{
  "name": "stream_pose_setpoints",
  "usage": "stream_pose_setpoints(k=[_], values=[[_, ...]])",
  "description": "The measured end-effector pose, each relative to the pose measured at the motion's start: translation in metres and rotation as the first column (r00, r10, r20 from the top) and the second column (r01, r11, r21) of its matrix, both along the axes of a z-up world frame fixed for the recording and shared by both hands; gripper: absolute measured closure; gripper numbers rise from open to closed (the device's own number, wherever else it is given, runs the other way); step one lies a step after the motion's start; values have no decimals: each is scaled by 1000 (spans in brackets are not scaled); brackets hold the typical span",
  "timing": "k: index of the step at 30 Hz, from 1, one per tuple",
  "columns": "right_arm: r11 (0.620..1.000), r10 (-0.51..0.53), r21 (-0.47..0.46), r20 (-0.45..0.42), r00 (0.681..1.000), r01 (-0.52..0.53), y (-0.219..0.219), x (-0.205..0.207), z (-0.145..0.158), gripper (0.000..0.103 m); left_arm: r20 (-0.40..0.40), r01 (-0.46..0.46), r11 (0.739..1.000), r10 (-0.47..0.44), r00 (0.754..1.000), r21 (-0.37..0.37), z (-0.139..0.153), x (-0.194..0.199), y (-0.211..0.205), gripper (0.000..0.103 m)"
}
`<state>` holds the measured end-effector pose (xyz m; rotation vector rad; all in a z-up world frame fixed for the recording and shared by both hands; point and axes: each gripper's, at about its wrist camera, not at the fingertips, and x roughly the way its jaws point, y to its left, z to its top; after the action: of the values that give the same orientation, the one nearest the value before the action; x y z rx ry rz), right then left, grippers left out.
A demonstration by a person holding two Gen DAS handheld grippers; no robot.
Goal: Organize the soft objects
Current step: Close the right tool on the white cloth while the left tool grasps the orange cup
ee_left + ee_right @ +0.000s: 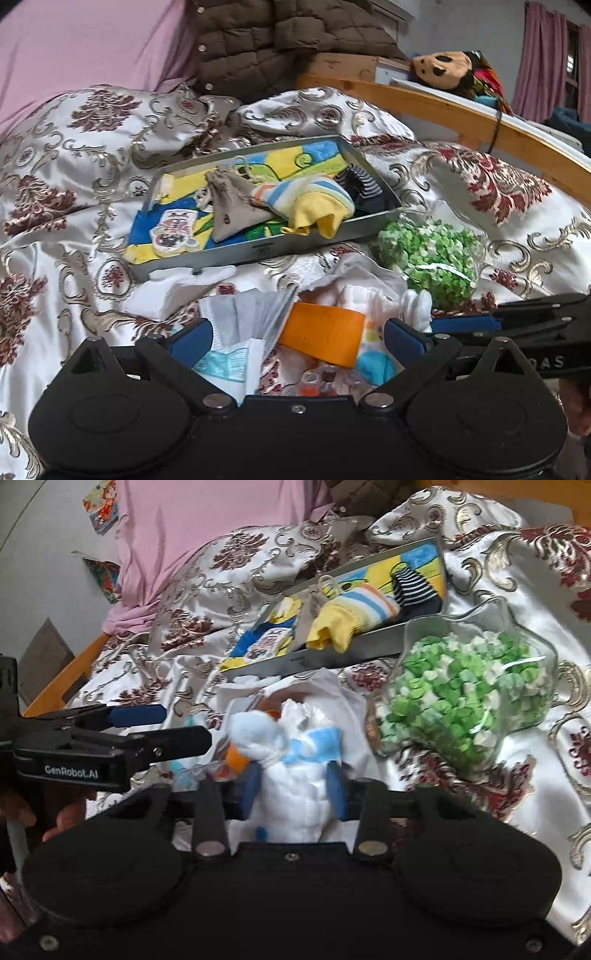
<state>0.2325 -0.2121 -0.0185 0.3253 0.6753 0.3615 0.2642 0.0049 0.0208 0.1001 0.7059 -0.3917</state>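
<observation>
Right gripper: blue pads pressed on both flanks of a white bundle, clamped on it.
White bundle: soft, quilted white cloth, puffy top, pale blue band tied round its neck; blurred. Sits between the right gripper's fingers, above the pile at the near edge of the bed.
Left gripper: jaws wide apart, nothing clamped; blue fingertips flank the pile without touching the orange roll.
Orange roll: flat-sided, bright orange, lying in the pile between the left gripper's fingers.
Pile: white and grey cloths, a pale blue packet with small print too blurred to read, small bottles low down.
Writing on tools: "GenRobot.AI" in white on the left gripper's body, read from the right wrist view; only "OAS" legible on the right gripper's side in the left wrist view.
Tray: grey metal, shallow, beyond the pile on the bedspread; small stamped mark on the front wall, unreadable.
Tray contents: yellow-blue-green towel as lining; beige drawstring pouch; striped yellow sock; dark striped sock; cartoon patch.
Glass bowl: clear, wavy rim, full of green and white paper bits, just right of the tray.
Bedspread: white satin, maroon and gold scrollwork.
Background: brown quilted jacket; plush toy on a wooden rail.
</observation>
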Motion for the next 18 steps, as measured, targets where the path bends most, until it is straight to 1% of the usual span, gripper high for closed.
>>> stream_pose_setpoints(k=[1, 3, 5, 8, 10, 13, 14, 16, 18], values=[[1000, -6, -8, -6, 1000, 6, -1, 2, 0, 85, -9, 6, 1000, -6, 1000, 3, -1, 2, -2, 5], [999, -17, -33, -20, 1000, 17, -4, 3, -1, 90, -24, 16, 1000, -16, 1000, 9, -2, 5, -7, 6], [998, -26, -56, -28, 999, 24, -7, 4, -1, 92, -39, 26, 999, -26, 999, 19, -4, 8, -13, 7], [998, -34, -55, -29, 999, 32, -12, 3, -1, 95, -60, 34, 998, -31, 998, 51, -7, 13, -23, 14], [998, -38, -55, -22, 999, 37, -14, 2, 1, 96, -76, 44, 996, -39, 996, 73, -10, 16, -31, 23], [997, -43, -58, -13, 999, 42, -16, -2, 3, 98, -93, 43, 995, -34, 995, 92, -12, 20, -38, 30], [997, -44, -56, -10, 999, 44, -16, -2, 3, 98, -95, 40, 994, -31, 995, 98, -12, 21, -40, 37], [998, -48, -50, -5, 999, 48, -18, -1, 2, 98, -107, 31, 993, -19, 994, 110, -12, 24, -43, 55], [997, -51, -49, -3, 999, 51, -17, -1, 2, 98, -119, 30, 991, -15, 993, 127, -14, 27, -45, 61]])
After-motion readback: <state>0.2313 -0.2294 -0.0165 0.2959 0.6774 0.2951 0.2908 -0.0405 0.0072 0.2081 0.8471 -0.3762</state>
